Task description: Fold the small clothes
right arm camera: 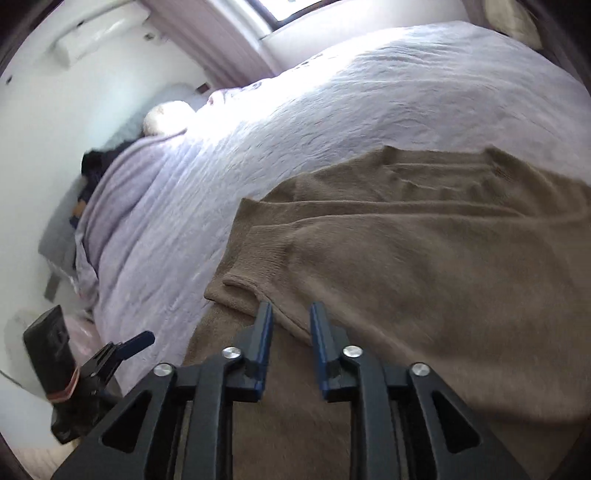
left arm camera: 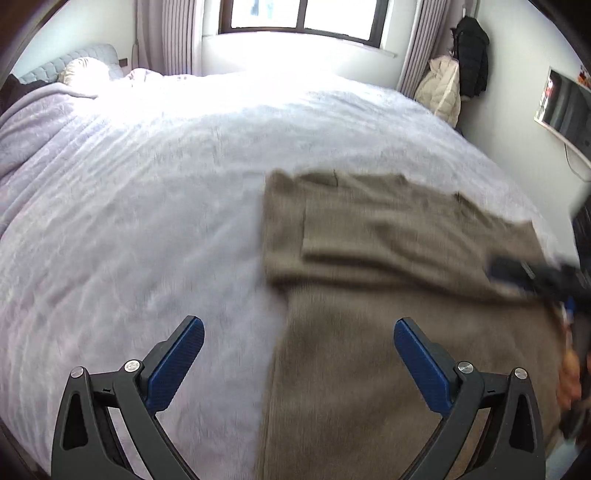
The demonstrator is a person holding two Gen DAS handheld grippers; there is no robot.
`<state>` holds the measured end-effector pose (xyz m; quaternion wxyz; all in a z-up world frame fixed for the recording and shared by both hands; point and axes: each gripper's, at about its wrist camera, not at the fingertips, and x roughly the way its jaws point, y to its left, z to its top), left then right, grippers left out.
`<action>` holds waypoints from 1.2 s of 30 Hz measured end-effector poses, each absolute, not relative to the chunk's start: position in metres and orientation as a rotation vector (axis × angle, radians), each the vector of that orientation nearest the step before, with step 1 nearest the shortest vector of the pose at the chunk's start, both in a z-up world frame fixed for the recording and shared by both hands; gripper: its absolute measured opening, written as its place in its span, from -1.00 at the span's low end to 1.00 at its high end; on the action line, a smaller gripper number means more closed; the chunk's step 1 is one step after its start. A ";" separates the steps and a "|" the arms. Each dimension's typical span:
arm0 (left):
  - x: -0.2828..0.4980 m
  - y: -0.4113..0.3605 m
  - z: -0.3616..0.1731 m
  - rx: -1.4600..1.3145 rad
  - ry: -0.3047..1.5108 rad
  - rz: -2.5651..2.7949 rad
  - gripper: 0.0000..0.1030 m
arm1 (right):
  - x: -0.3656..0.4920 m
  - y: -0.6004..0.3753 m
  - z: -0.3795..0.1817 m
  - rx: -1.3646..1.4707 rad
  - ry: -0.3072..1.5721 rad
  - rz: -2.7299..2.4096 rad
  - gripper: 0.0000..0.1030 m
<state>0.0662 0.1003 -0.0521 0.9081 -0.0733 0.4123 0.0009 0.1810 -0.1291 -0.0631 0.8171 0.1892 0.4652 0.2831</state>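
Observation:
A brown knit sweater (left arm camera: 388,258) lies flat on the pale lilac bed cover (left arm camera: 129,221), with a sleeve folded across its upper part. My left gripper (left arm camera: 299,332) is wide open and empty, hovering over the sweater's left edge. My right gripper (right arm camera: 291,314) has its jaws narrowly apart just above a folded sleeve edge of the sweater (right arm camera: 424,258); nothing is held between them. The right gripper also shows blurred at the right in the left wrist view (left arm camera: 517,273). The left gripper shows at the lower left of the right wrist view (right arm camera: 122,347).
The bed fills most of both views. A pillow (left arm camera: 85,70) and headboard are at the far left. A window (left arm camera: 303,18) with curtains is behind the bed. Coats (left arm camera: 469,55) hang in the right corner, and a wall screen (left arm camera: 565,110) is at the right.

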 end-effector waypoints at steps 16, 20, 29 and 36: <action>0.161 0.082 -0.105 -0.187 1.053 0.071 1.00 | 0.154 -0.315 -0.111 1.009 0.926 0.260 -0.50; 0.162 0.074 -0.093 -0.090 1.008 0.080 1.00 | 0.137 -0.316 -0.110 0.985 0.951 0.276 -0.45; 0.171 0.058 -0.100 -0.042 1.021 0.100 1.00 | 0.135 -0.342 -0.123 1.107 0.846 0.206 -0.51; 0.164 0.050 -0.101 0.039 0.989 0.081 1.00 | 0.132 -0.348 -0.106 0.914 0.830 0.165 -0.84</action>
